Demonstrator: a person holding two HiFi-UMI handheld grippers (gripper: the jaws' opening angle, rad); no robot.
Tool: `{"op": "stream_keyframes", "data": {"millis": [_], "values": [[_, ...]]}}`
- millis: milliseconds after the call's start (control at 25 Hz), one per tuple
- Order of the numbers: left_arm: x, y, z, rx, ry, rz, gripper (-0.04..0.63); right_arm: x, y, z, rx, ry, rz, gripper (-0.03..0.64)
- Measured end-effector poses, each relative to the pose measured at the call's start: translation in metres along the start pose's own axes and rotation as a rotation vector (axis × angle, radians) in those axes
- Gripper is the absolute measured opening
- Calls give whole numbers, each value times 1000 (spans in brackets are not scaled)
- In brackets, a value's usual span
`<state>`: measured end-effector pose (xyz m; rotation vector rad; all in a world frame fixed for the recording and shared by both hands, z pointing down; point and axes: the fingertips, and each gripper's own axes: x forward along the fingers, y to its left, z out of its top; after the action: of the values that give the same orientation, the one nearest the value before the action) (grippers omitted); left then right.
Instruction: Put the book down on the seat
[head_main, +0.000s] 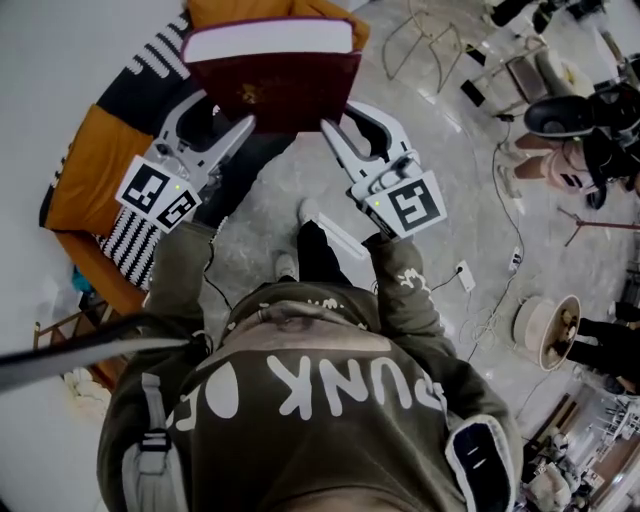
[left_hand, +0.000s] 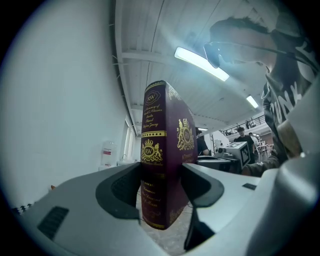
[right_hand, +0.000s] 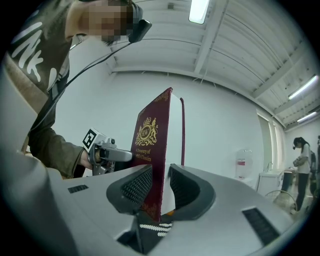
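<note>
I hold a thick burgundy book (head_main: 270, 90) with gold crests between both grippers, above an orange seat (head_main: 85, 170) at the upper left. Its white page block faces up in the head view. My left gripper (head_main: 225, 112) is shut on the book's lower left corner. In the left gripper view the spine (left_hand: 162, 150) stands upright between the pads of that gripper (left_hand: 160, 185). My right gripper (head_main: 345, 118) is shut on the lower right corner. In the right gripper view the cover (right_hand: 150, 145) sits clamped in that gripper (right_hand: 160, 185).
A black-and-white striped cushion (head_main: 150, 65) lies on the seat, with more striped fabric (head_main: 130, 240) lower down. On the marbled floor are cables and a power strip (head_main: 465, 275). Wire chairs (head_main: 420, 40) stand at the top; another person (head_main: 570, 160) is at the right.
</note>
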<state>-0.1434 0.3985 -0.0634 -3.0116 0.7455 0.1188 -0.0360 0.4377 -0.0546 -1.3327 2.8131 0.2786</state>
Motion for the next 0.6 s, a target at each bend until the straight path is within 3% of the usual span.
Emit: {"op": "stream_keyframes", "data": {"millis": [600], "values": [[128,115,-25,-25,36,66,238,89,-151,-46,48,0,66,114]]}}
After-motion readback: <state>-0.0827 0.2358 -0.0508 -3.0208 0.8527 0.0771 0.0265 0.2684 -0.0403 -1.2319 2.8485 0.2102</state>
